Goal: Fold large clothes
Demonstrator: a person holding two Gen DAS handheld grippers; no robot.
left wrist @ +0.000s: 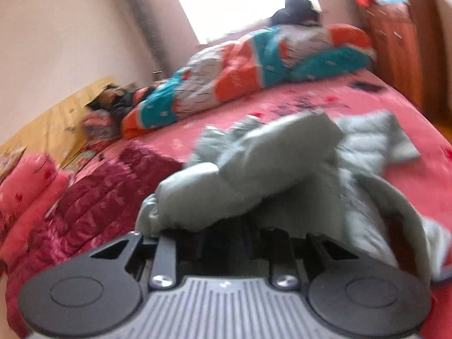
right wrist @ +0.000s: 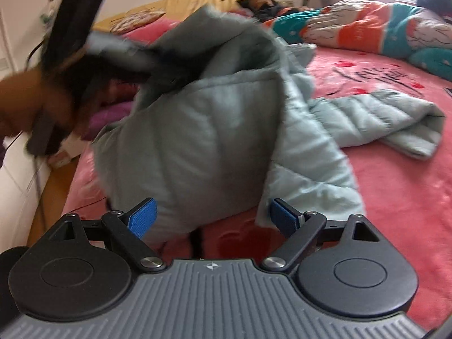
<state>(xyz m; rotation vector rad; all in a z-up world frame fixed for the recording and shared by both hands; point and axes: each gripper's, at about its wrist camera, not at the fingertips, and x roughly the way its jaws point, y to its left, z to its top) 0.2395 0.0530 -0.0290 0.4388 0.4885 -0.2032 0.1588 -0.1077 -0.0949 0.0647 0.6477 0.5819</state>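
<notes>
Spreading across frame: pink bed [right wrist: 395,186], striped quilt [left wrist: 254,65] bunched along far side, red blanket [left wrist: 93,197] near headboard. Pale green padded jacket [right wrist: 203,130] on bed, one end lifted, sleeve trailing flat on cover. Left gripper [right wrist: 158,62] up at raised end, jacket draped over its fingers; jaws hidden, cannot tell. Right gripper [right wrist: 212,217] low before jacket, jaws wide apart, holding nothing.

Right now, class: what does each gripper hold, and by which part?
The left gripper holds the jacket by a raised fold; which part is unclear. The right gripper holds nothing.
</notes>
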